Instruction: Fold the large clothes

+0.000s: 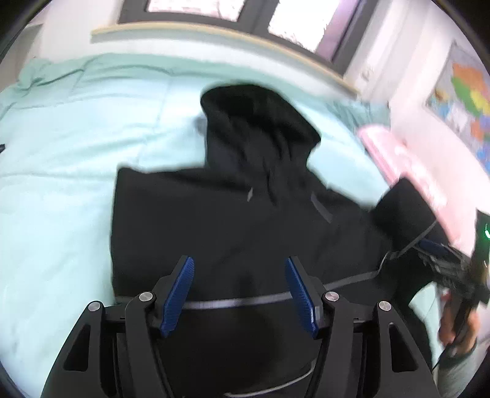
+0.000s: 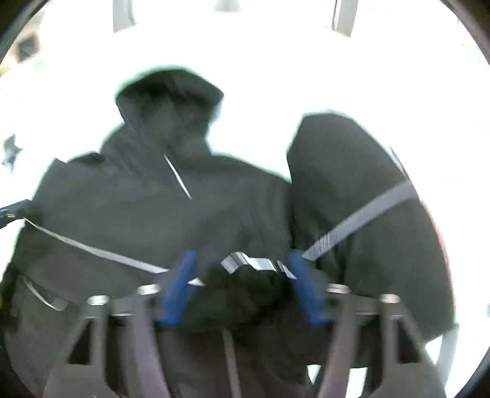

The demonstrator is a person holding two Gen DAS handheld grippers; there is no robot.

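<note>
A: What's the room like?
B: A black hooded jacket [image 1: 245,214] lies on a mint quilt [image 1: 61,183], window [image 1: 300,21] behind, colourful map [image 1: 465,101] on the wall; no readable writing.
A: And the tongs?
B: The left gripper [image 1: 239,294] is wide, empty; the right gripper [image 2: 240,287] is wide, fabric bunched between, unpinched.

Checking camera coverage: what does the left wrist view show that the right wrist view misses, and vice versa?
Left wrist only: the mint-green quilted bedspread with colour intact, a pink pillow, a colourful wall poster, windows, and the right gripper held in the person's hand at the frame's right edge.

Right wrist only: bunched black fabric with a crumpled grey reflective strip between its open blue pads; the surroundings are overexposed white.

Both: the black hooded jacket with grey reflective stripes, hood away from the cameras, and each camera's own open jaws.
</note>
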